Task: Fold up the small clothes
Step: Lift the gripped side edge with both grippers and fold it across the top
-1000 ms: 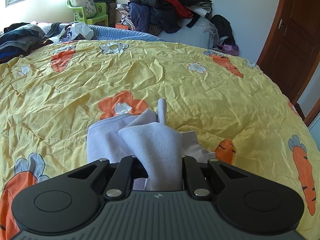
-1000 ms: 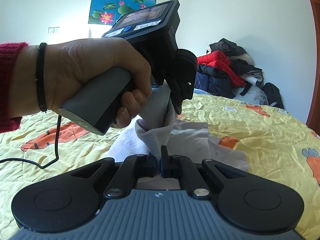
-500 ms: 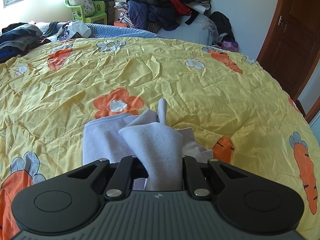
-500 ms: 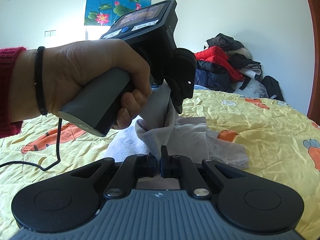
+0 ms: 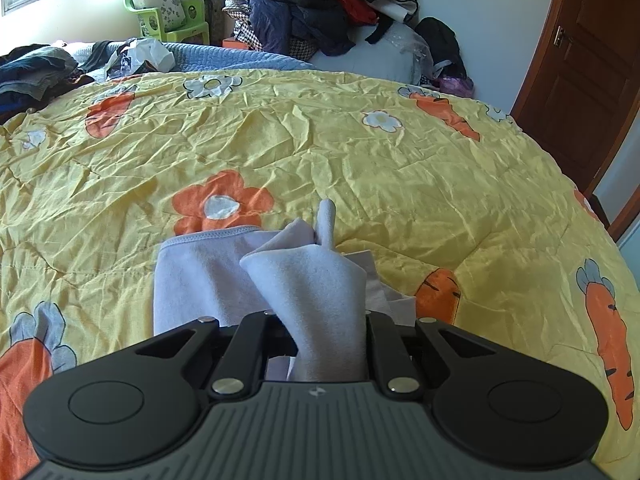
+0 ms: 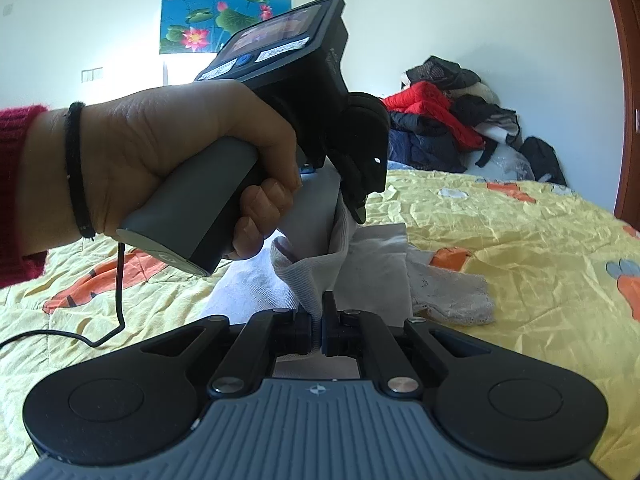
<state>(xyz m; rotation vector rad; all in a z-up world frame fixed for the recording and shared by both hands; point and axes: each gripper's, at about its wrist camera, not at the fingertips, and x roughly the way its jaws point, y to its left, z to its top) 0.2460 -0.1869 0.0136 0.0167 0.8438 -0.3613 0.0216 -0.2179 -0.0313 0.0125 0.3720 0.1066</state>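
A small pale grey garment [image 5: 192,276] lies partly on the yellow carrot-print bedspread [image 5: 360,168]. One fold of it rises in a peak into my left gripper [image 5: 326,320], which is shut on it; the cloth hides the fingertips. In the right wrist view my right gripper [image 6: 318,320] is shut on a ribbed edge of the same garment [image 6: 376,264]. Just above and beyond it a person's hand [image 6: 160,160] holds the left gripper [image 6: 348,208], which pinches the cloth from above. The garment hangs bunched between the two grips, and a lace-trimmed part [image 6: 452,296] rests on the bed.
A heap of jackets [image 5: 316,4] sits past the bed's far edge. A green stool with a pillow [image 5: 168,20] stands by the window, and dark clothes [image 5: 36,72] lie at far left. A wooden door [image 5: 580,68] is on the right. A black cable [image 6: 80,332] trails over the bedspread.
The right wrist view has rolled slightly and the left view has shifted a little. Both grips on the garment are unchanged.
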